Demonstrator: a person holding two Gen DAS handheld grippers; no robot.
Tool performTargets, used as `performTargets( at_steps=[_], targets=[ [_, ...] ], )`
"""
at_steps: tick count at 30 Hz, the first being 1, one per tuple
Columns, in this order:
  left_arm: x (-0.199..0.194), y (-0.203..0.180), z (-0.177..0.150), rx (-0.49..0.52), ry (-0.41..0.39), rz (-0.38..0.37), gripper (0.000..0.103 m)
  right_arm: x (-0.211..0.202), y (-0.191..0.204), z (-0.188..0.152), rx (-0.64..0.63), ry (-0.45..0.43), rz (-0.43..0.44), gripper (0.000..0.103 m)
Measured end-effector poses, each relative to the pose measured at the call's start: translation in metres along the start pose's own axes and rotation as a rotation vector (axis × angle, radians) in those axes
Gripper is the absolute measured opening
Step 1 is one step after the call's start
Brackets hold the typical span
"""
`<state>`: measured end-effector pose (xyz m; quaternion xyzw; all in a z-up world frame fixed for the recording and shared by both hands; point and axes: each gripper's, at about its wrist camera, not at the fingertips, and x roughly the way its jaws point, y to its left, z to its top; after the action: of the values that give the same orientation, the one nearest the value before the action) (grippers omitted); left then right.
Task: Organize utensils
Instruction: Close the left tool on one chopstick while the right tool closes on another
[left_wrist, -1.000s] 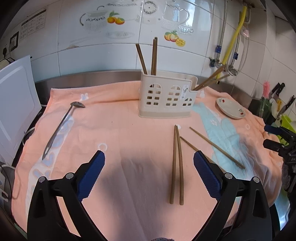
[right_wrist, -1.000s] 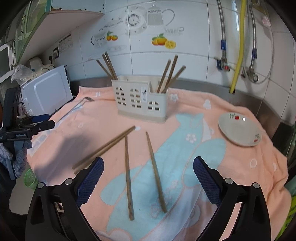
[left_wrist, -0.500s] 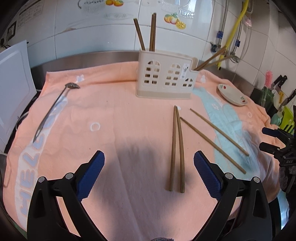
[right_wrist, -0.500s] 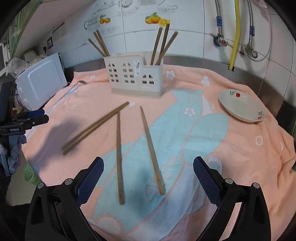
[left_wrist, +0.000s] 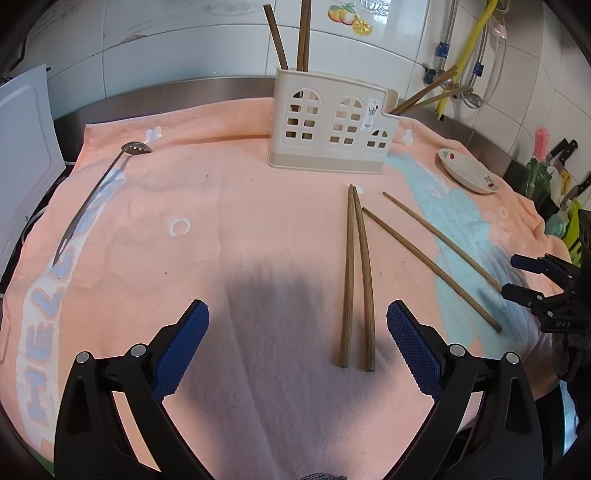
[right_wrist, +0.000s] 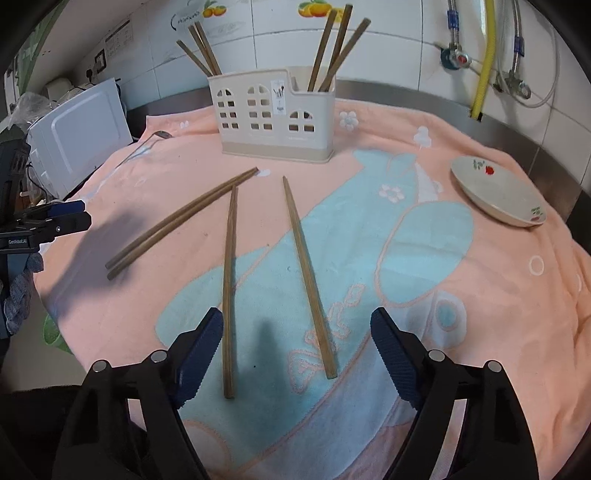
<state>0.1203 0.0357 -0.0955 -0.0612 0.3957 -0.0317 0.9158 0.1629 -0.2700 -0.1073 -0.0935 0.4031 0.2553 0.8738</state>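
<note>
- Now both my tongs sit lower over the towel (left_wrist: 229, 206) than a second ago; the chopsticks loom larger in both views.
- My right tongs (right_wrist: 296, 334) have just been closing a little, still spread, nothing clamped. The near ends of two single chopsticks lie between the pads: one (right_wrist: 228, 291) just beside the left pad, the other (right_wrist: 308, 280) nearer the middle.
- My left tongs (left_wrist: 297, 330) are spread wide, gripping nothing, same gap as before. The pair of chopsticks (left_wrist: 356, 280) lies on the towel just inside the right pad, tips together at the far end.
- Nothing on the towel has shifted: four loose chopsticks, ladle, dish, holder all where they were.
- Left view only: whole ladle (left_wrist: 92, 195) lying flat at the towel's left side, bowl end far from me; knives and a pink brush at the far right edge; my right tongs seen from the side, at the right edge.
- Right view only: blue cartoon print on the towel under the two single chopsticks; my left tongs seen at the left edge; just the bowl of the ladle shows.
- Holder (right_wrist: 275, 114), cream plastic with window cut-outs, stands upright at the back of the towel. In the right view, three chopsticks lean in its left end and three in the lower right compartment.
- Dish (right_wrist: 498, 195), white with a red fruit print, sits at the towel's right side, nothing in it.
</note>
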Motion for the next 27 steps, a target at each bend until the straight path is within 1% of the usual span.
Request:
performTargets(
  at_steps=[1, 3, 7, 9, 11, 13, 14, 15, 17, 18, 20, 21, 22, 23, 27],
  targets=[
    [0.002, -0.001, 0.000, 0.003, 0.004, -0.003, 0.096, 0.001, 0.000, 0.000, 0.000, 0.002, 0.003, 0.078],
    [0.003, -0.002, -0.001, 0.009, 0.006, -0.005, 0.096, 0.004, 0.000, -0.001, 0.000, 0.008, 0.008, 0.070],
    [0.008, -0.006, -0.002, 0.021, 0.015, -0.016, 0.094, 0.010, -0.003, -0.001, 0.009, 0.017, 0.017, 0.062],
    [0.009, -0.008, -0.003, 0.025, 0.017, -0.022, 0.091, 0.013, -0.004, -0.001, 0.013, 0.027, 0.027, 0.053],
    [0.012, -0.010, -0.004, 0.034, 0.028, -0.035, 0.078, 0.015, -0.005, -0.001, 0.016, 0.034, 0.027, 0.048],
    [0.016, -0.014, -0.005, 0.048, 0.043, -0.049, 0.071, 0.018, -0.007, -0.002, 0.023, 0.040, 0.030, 0.046],
    [0.018, -0.016, -0.006, 0.056, 0.049, -0.056, 0.065, 0.018, -0.007, -0.002, 0.026, 0.043, 0.030, 0.044],
    [0.020, -0.017, -0.007, 0.064, 0.055, -0.062, 0.062, 0.019, -0.008, -0.002, 0.026, 0.046, 0.030, 0.041],
    [0.024, -0.022, -0.010, 0.082, 0.069, -0.075, 0.046, 0.020, -0.010, -0.002, 0.031, 0.048, 0.032, 0.037],
    [0.026, -0.024, -0.011, 0.088, 0.075, -0.079, 0.042, 0.020, -0.011, -0.002, 0.033, 0.050, 0.034, 0.033],
    [0.030, -0.026, -0.012, 0.096, 0.085, -0.089, 0.030, 0.020, -0.012, -0.003, 0.035, 0.052, 0.034, 0.029],
    [0.031, -0.028, -0.013, 0.100, 0.087, -0.093, 0.028, 0.021, -0.012, -0.003, 0.035, 0.054, 0.035, 0.026],
    [0.033, -0.030, -0.013, 0.106, 0.090, -0.097, 0.024, 0.020, -0.012, -0.004, 0.032, 0.054, 0.029, 0.024],
    [0.034, -0.030, -0.013, 0.109, 0.092, -0.098, 0.022, 0.021, -0.011, -0.004, 0.028, 0.056, 0.023, 0.023],
    [0.040, -0.034, -0.012, 0.120, 0.100, -0.093, 0.021, 0.023, -0.012, -0.006, 0.032, 0.065, 0.023, 0.021]
  ],
)
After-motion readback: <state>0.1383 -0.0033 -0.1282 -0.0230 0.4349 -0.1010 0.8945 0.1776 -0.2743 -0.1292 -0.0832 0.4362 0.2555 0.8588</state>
